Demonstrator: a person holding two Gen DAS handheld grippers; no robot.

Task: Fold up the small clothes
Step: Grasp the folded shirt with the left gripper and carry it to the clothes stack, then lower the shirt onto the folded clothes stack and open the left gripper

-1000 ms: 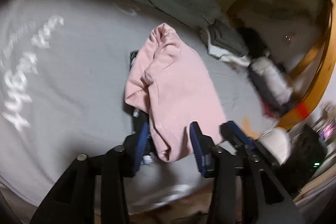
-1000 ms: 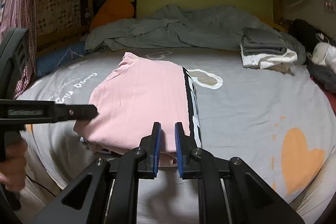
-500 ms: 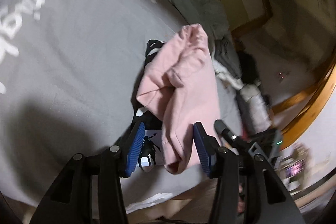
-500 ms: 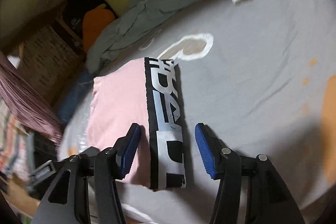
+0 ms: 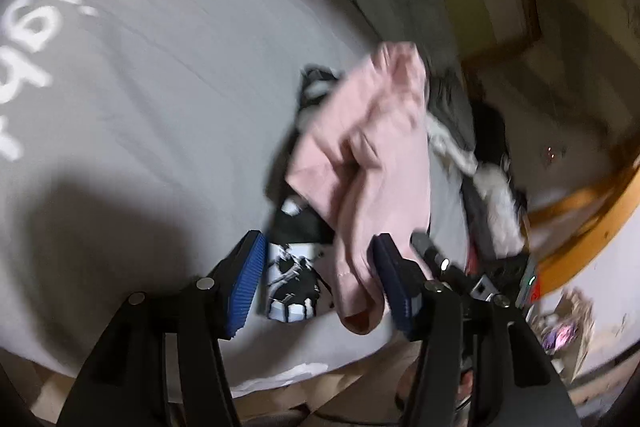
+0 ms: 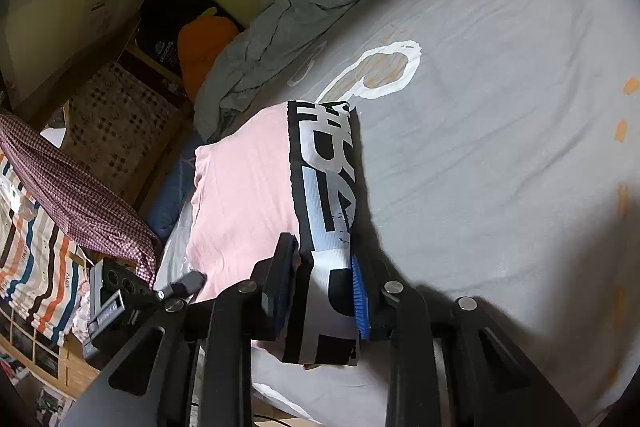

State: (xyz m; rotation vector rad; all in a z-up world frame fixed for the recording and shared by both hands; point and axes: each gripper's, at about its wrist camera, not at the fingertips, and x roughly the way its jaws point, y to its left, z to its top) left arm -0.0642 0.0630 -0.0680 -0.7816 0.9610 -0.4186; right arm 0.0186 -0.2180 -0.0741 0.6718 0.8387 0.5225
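Two hand-held grippers are used at the near edge of the bed (image 6: 500, 107), where the small garment lies folded. The right hand-held gripper (image 6: 320, 283) is closing on the black-and-white printed strip (image 6: 328, 187) of the garment, which is already between its pads, probably so that this side can be lifted. The left hand-held gripper (image 5: 316, 279) is kept apart around the pink fabric (image 5: 372, 167) and the printed corner (image 5: 292, 279), with nothing clamped, perhaps to take the opposite side.
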